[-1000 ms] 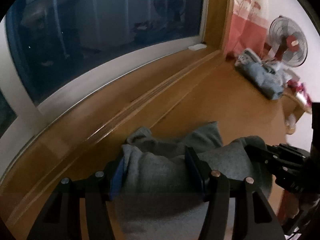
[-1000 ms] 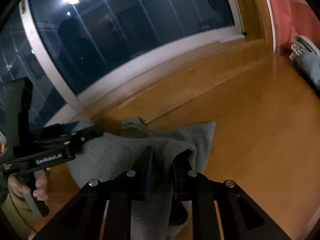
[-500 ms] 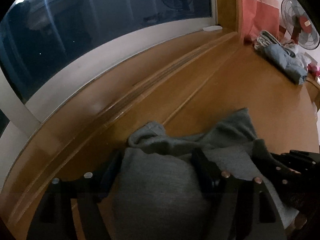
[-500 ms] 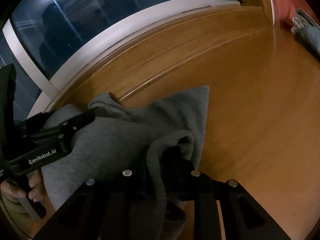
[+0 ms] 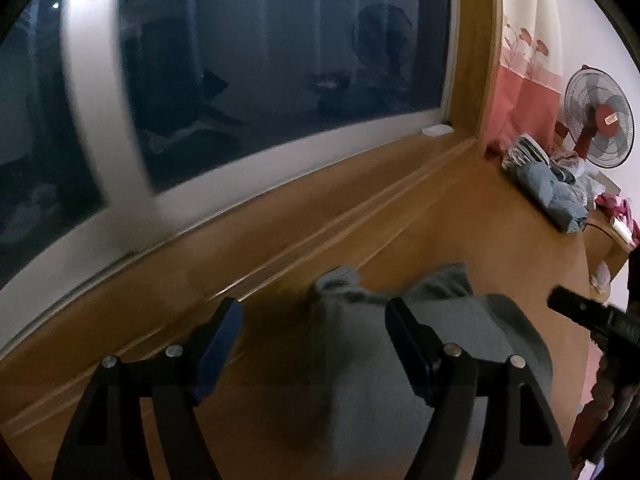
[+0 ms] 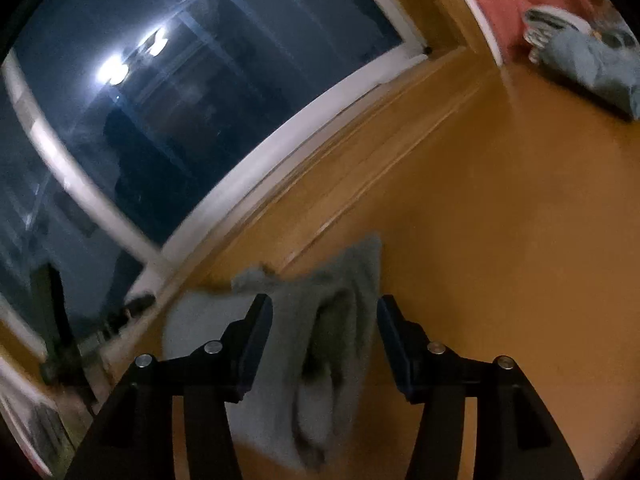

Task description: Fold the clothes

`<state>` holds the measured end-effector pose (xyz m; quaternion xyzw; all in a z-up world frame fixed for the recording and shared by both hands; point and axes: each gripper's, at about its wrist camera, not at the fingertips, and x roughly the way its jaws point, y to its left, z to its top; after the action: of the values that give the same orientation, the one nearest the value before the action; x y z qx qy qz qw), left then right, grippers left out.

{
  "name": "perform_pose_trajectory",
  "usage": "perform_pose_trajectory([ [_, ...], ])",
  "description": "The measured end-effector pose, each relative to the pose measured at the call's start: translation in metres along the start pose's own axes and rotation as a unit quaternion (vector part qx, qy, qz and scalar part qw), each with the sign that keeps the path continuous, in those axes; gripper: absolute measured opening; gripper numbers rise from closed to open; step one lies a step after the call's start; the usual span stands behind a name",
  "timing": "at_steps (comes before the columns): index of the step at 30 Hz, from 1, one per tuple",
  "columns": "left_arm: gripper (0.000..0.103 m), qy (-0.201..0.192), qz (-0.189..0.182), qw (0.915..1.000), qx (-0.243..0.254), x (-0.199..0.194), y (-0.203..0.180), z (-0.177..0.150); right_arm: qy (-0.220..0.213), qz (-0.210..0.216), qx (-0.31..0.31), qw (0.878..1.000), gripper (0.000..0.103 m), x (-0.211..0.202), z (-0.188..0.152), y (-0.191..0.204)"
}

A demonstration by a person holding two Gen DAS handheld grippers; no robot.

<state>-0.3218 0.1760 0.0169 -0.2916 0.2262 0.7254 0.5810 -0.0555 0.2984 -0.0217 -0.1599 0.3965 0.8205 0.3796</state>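
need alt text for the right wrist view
The open right gripper hovers over a rumpled grey garment lying on a wooden surface. A dark window runs behind, and a pile of blue clothes sits far right.

Dim warm indoor light; ceiling-lamp glare reflected in dark window; motion blur throughout; fisheye bending, black corners beyond window.

The left gripper has matte black arms, each with two round silver screw heads, and blue pads lining its fingers. The right gripper is built alike: black arms, silver screws, dark blue pads.
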Motion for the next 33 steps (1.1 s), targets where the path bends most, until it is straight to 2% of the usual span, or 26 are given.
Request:
perform_pose_trajectory([
  [3,0.079,0.015,-0.021,0.9996,0.008,-0.015,0.011,-0.027,0.018,-0.012,-0.050,0.999,0.057,-0.014,-0.028,0.012],
  [7,0.079,0.071,-0.043,0.9959,0.036,0.001,0.002,-0.077,0.042,-0.029,-0.116,0.992,0.058,-0.005,-0.061,0.036],
  [12,0.079,0.097,-0.032,0.9908,0.089,0.032,-0.026,-0.098,0.055,-0.046,-0.175,0.982,0.058,0.027,-0.072,0.054],
  [15,0.077,0.092,-0.036,0.9901,0.100,0.040,-0.037,-0.095,0.046,-0.049,-0.169,0.983,0.058,0.026,-0.069,0.047],
  [16,0.072,0.094,-0.049,0.9898,0.096,0.039,-0.037,-0.094,0.050,-0.044,-0.162,0.985,0.057,0.027,-0.067,0.046],
  [17,0.068,0.095,-0.062,0.9893,0.092,0.039,-0.037,-0.093,0.055,-0.039,-0.154,0.986,0.048,0.028,-0.066,0.044],
  [19,0.058,0.107,-0.094,0.9864,0.082,0.038,-0.041,-0.094,0.067,-0.022,-0.145,0.987,0.043,0.022,-0.069,0.042],
  [21,0.058,0.105,-0.088,0.9856,0.098,0.031,-0.050,-0.097,0.073,-0.018,-0.148,0.986,0.036,0.010,-0.076,0.041],
  [23,0.058,0.108,-0.097,0.9831,0.111,0.022,-0.060,-0.102,0.078,-0.014,-0.151,0.985,0.033,-0.003,-0.083,0.039],
  [27,0.058,0.114,-0.099,0.9806,0.126,0.002,-0.081,-0.116,0.089,-0.005,-0.158,0.983,0.033,-0.028,-0.098,0.037],
  [33,0.058,0.135,-0.140,0.9761,0.098,-0.045,-0.090,-0.161,0.105,0.008,-0.168,0.980,0.033,-0.066,-0.120,0.034],
])
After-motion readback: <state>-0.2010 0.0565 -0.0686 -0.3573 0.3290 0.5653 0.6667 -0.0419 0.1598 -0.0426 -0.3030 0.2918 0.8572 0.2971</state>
